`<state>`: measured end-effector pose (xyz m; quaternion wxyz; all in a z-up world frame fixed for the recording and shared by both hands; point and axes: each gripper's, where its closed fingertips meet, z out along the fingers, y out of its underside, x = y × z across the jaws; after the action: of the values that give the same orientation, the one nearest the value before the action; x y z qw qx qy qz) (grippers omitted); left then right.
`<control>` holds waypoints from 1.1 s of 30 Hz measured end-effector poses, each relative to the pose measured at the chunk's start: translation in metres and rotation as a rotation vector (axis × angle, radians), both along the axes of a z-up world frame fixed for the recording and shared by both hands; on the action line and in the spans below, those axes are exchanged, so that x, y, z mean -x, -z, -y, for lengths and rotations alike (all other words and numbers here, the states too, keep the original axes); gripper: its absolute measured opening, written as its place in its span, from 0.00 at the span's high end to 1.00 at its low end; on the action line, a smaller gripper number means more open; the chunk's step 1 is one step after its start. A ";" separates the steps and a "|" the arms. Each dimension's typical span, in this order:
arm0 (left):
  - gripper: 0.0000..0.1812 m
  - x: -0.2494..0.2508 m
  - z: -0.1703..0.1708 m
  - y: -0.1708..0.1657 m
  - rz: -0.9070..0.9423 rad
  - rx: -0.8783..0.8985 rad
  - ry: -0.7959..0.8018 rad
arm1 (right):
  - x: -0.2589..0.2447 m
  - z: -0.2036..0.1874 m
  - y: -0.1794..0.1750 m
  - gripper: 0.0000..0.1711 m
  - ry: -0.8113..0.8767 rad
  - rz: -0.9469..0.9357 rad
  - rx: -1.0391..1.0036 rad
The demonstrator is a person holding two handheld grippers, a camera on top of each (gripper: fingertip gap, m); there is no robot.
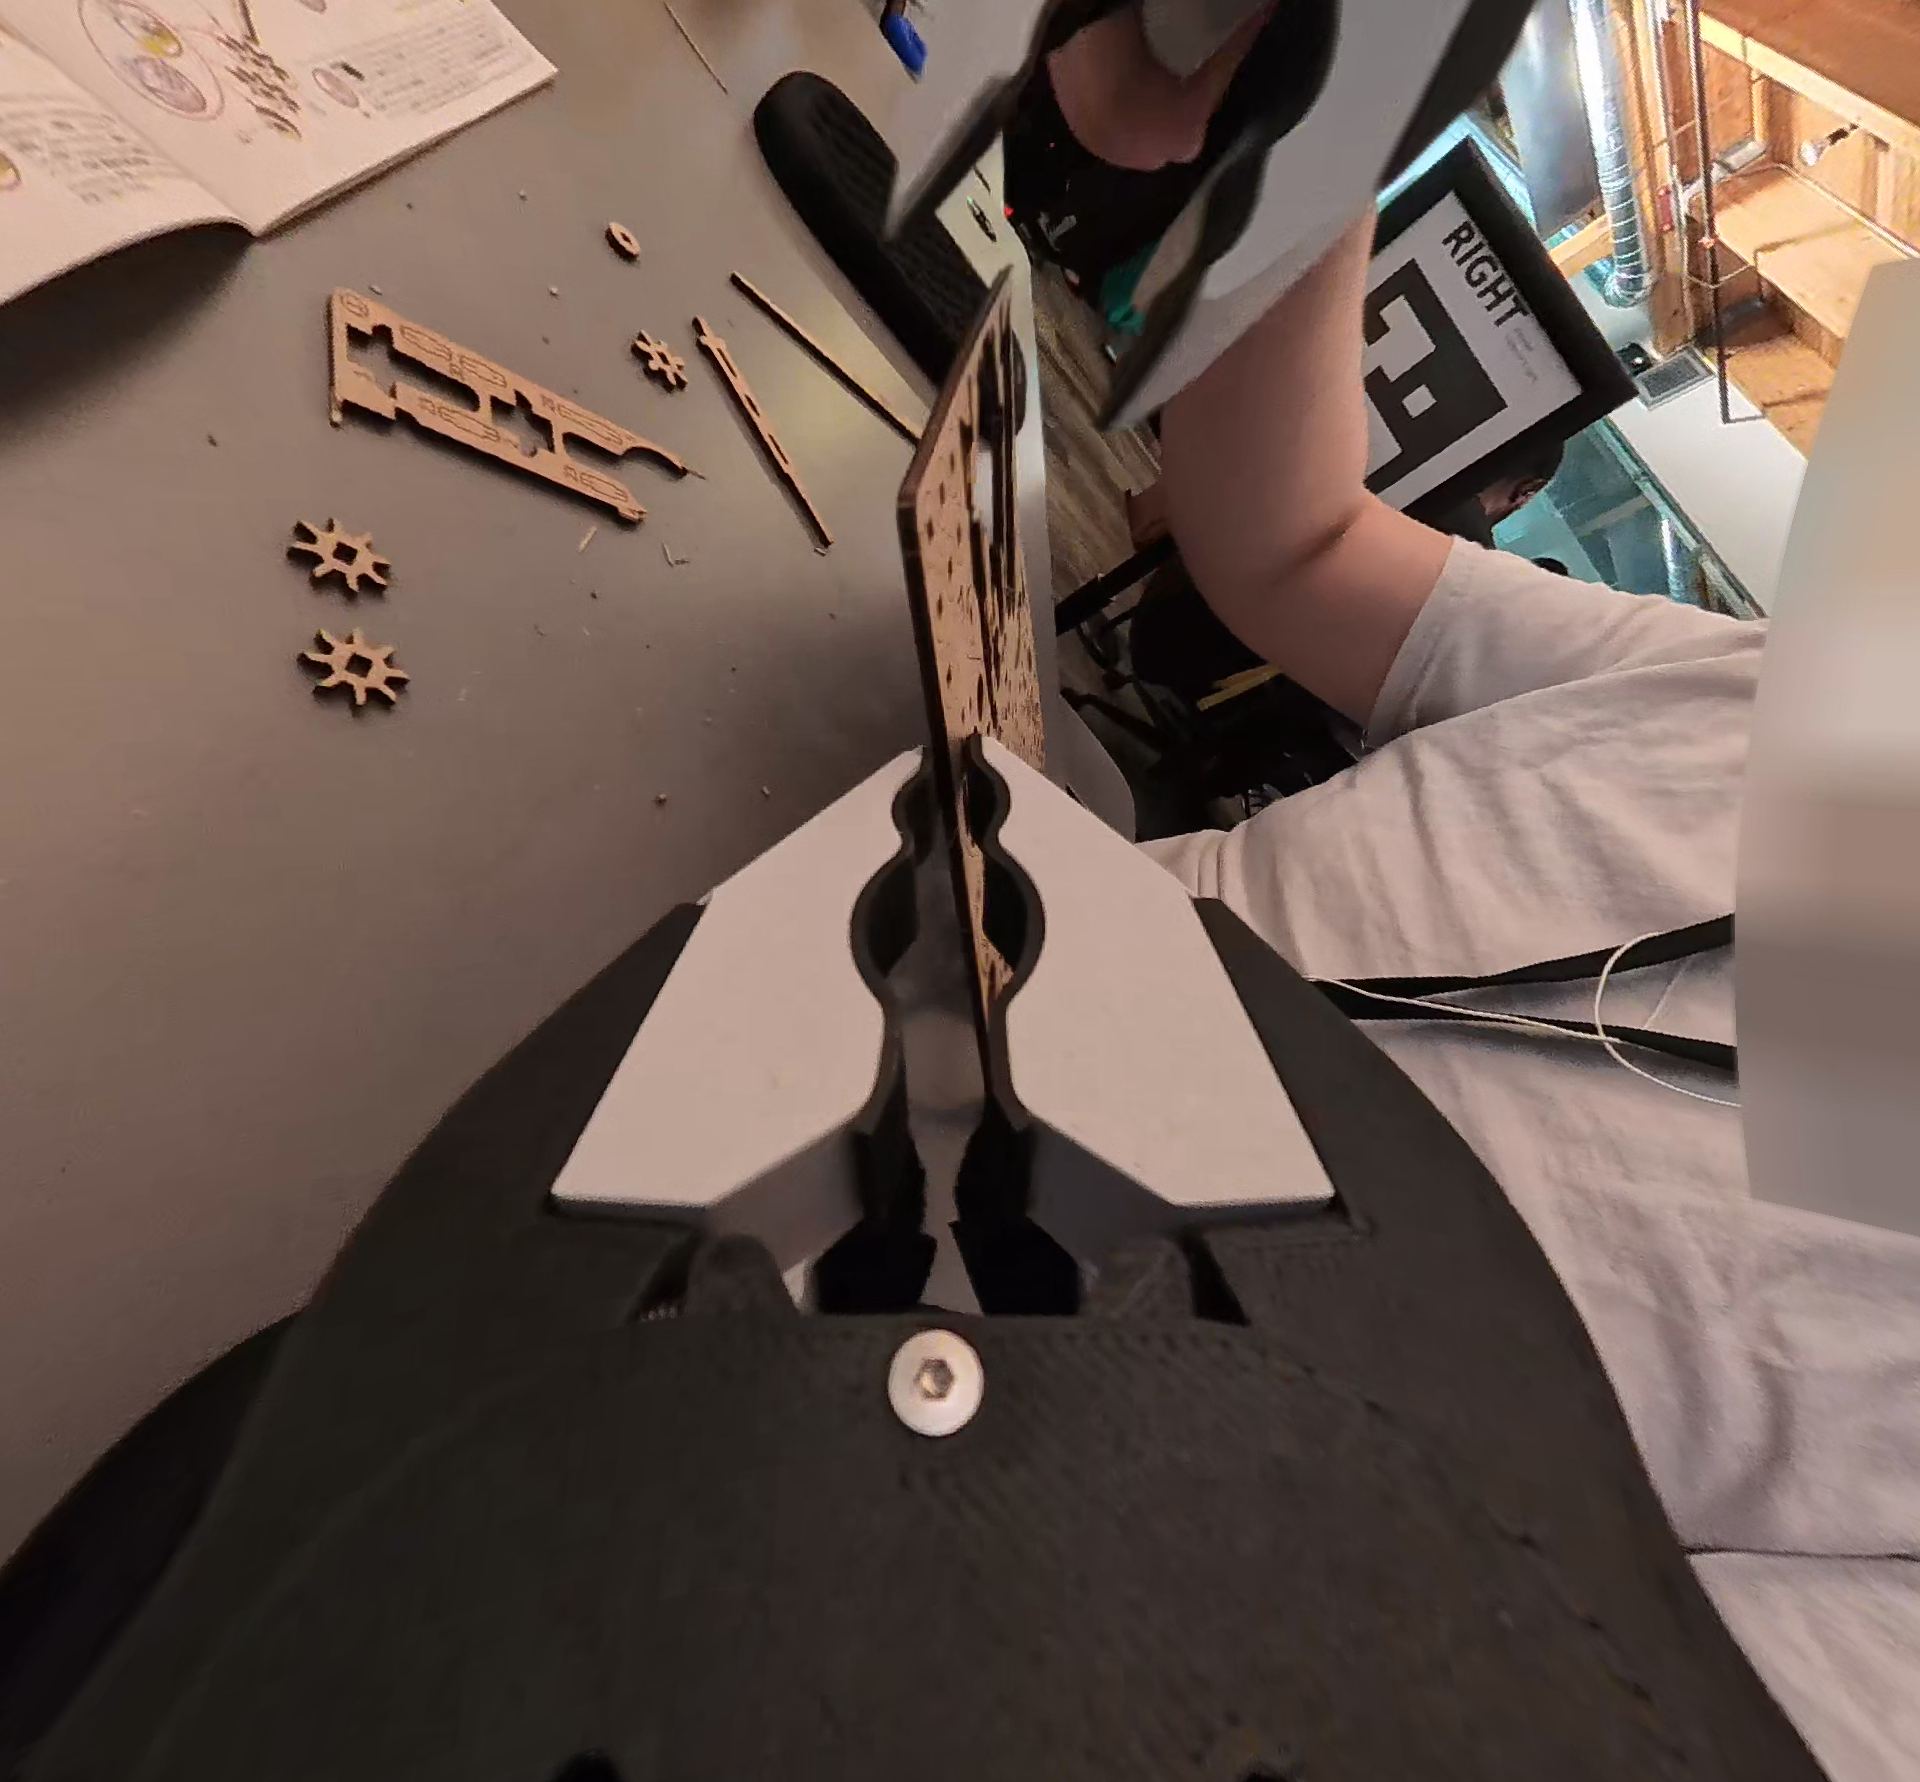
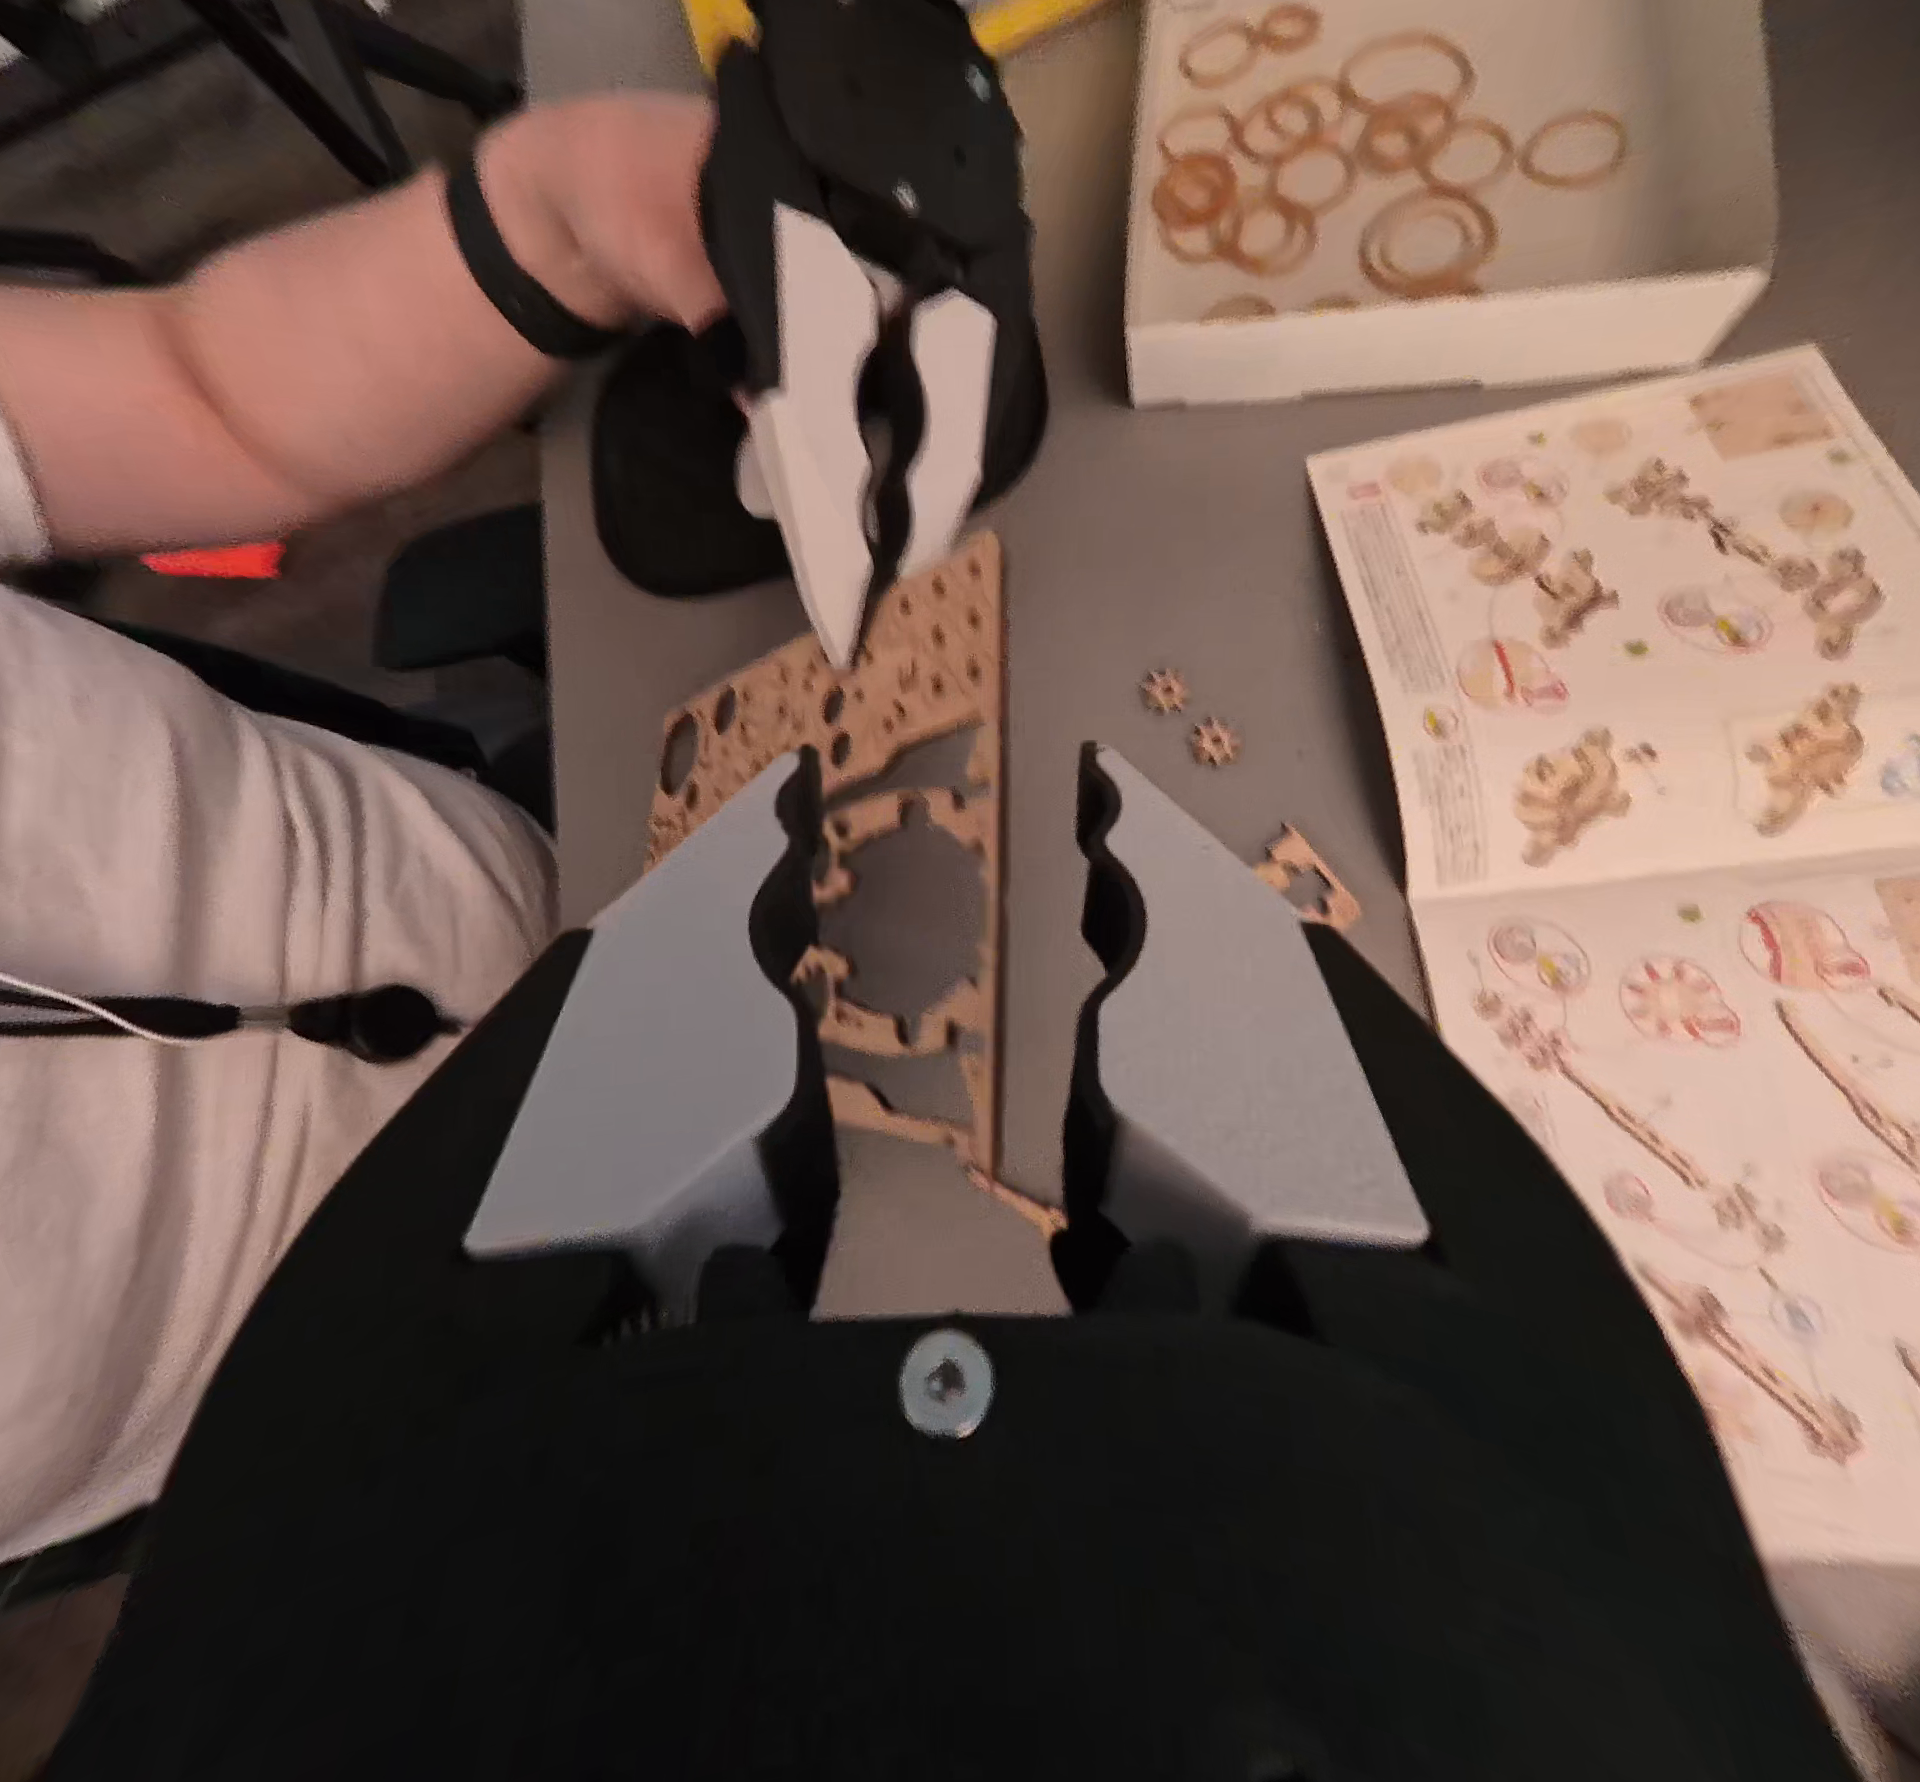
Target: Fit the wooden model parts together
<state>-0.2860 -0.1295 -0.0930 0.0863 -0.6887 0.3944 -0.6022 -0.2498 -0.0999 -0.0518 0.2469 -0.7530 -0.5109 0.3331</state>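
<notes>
Being pinched edgewise by the left gripper [image 1: 951, 766], the thin laser-cut plywood sheet [image 1: 977, 589] is judged light, stiff, brittle; the right gripper [image 2: 940, 766], spread empty, is being held at six o'clock of it.

Light's dim and warm on my feeds, no harsh glare on the grey table [image 1: 312, 901]. Right wrist view is smeared with motion blur, worst on the left gripper [image 2: 868, 579]. Heavy fisheye bending at the edges, shadows soft.
</notes>
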 end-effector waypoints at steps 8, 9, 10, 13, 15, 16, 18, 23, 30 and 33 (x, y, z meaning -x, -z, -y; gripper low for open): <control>0.98 -0.001 0.000 0.012 -0.025 0.051 0.021 | 0.036 -0.009 0.032 0.73 0.013 0.113 0.165; 0.98 -0.002 0.000 0.013 -0.027 0.050 0.022 | 0.038 -0.009 0.037 0.73 0.014 0.137 0.190; 0.98 -0.002 0.000 0.013 -0.028 0.048 0.023 | 0.039 -0.009 0.041 0.75 0.011 0.154 0.210; 0.98 -0.003 0.000 0.015 -0.033 0.040 0.026 | 0.043 -0.008 0.047 0.80 0.003 0.164 0.267; 0.98 -0.003 -0.001 0.016 -0.035 0.040 0.024 | 0.044 -0.007 0.049 0.83 -0.004 0.158 0.310; 0.98 -0.003 -0.001 0.016 -0.029 0.041 0.024 | 0.045 -0.008 0.050 0.83 -0.004 0.151 0.321; 0.98 -0.002 -0.002 0.015 -0.014 0.044 0.022 | 0.046 -0.006 0.049 0.85 -0.010 0.124 0.351; 0.98 0.000 -0.002 0.012 0.015 0.036 0.019 | 0.045 -0.010 0.041 0.86 -0.006 0.030 0.402; 0.98 0.000 -0.004 0.016 -0.001 0.051 0.010 | 0.042 -0.013 0.042 0.84 -0.016 0.056 0.373; 0.98 0.000 -0.004 0.016 -0.003 0.050 0.008 | 0.043 -0.009 0.050 0.83 -0.034 0.143 0.341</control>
<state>-0.2859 -0.1259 -0.1091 0.0660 -0.6899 0.3820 -0.6114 -0.2929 -0.0905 -0.1016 0.0729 -0.7970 -0.4759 0.3647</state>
